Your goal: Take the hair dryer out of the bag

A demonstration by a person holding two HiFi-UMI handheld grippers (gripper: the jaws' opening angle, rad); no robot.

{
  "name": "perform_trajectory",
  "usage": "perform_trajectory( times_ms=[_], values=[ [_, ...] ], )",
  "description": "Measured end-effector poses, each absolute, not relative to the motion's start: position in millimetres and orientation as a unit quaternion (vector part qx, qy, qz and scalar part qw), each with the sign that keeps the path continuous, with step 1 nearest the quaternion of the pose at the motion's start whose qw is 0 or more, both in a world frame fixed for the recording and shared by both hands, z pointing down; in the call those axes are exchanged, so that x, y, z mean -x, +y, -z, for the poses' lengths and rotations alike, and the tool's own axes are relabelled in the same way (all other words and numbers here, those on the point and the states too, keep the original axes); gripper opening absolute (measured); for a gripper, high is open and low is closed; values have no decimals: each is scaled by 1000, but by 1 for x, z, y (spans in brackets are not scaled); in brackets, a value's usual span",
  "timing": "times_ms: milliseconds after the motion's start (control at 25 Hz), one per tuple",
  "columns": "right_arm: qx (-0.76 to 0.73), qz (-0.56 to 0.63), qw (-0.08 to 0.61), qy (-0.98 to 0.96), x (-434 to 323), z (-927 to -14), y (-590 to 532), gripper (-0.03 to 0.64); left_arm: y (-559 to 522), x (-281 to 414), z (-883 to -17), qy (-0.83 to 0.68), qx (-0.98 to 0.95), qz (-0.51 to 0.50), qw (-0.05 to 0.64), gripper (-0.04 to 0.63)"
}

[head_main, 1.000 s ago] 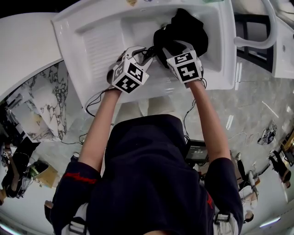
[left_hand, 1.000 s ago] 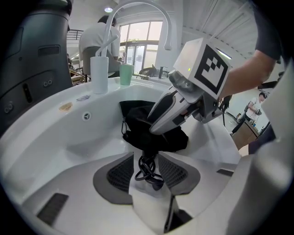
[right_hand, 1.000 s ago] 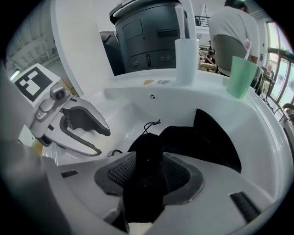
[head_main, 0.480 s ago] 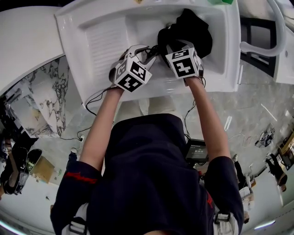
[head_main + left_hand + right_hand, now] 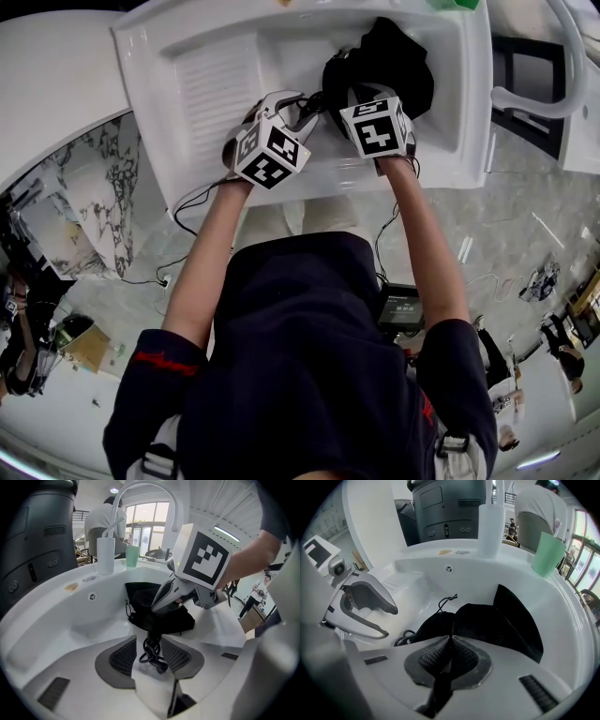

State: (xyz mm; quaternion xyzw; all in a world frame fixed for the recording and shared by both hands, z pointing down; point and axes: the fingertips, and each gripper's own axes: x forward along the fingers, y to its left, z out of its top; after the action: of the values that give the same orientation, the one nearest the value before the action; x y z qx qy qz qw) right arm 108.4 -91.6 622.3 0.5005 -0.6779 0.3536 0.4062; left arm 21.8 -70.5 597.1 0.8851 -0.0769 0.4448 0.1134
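Note:
A black drawstring bag [image 5: 398, 56] lies in the white sink [image 5: 216, 84]. The hair dryer itself is hidden; only its black cord [image 5: 152, 652] comes out of the bag [image 5: 140, 597]. My left gripper [image 5: 151, 656] is shut on a loop of that cord, just in front of the bag's mouth. My right gripper [image 5: 450, 656] has just been closing and now pinches a fold of the bag's black fabric [image 5: 497, 625]. In the head view the left gripper [image 5: 305, 111] and the right gripper [image 5: 352, 94] sit side by side at the bag's near edge.
A white bottle [image 5: 491, 524] and a green cup [image 5: 548, 552] stand on the sink's far rim under a curved white faucet [image 5: 145, 489]. The ribbed drainboard [image 5: 202, 89] lies left of the basin. A person in white stands beyond the sink.
The right gripper's jaws have shut on the bag's fabric. The head view shifted slightly. The left gripper has stayed where it was.

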Motion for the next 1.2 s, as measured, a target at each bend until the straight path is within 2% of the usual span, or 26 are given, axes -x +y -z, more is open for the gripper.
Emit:
perform_trajectory(
  times_ms=[1200],
  values=[
    [-547,-354,399,-645,-171,-614,-91,40,-63,-54,-605,-32,-884,-456,102,161]
  ],
)
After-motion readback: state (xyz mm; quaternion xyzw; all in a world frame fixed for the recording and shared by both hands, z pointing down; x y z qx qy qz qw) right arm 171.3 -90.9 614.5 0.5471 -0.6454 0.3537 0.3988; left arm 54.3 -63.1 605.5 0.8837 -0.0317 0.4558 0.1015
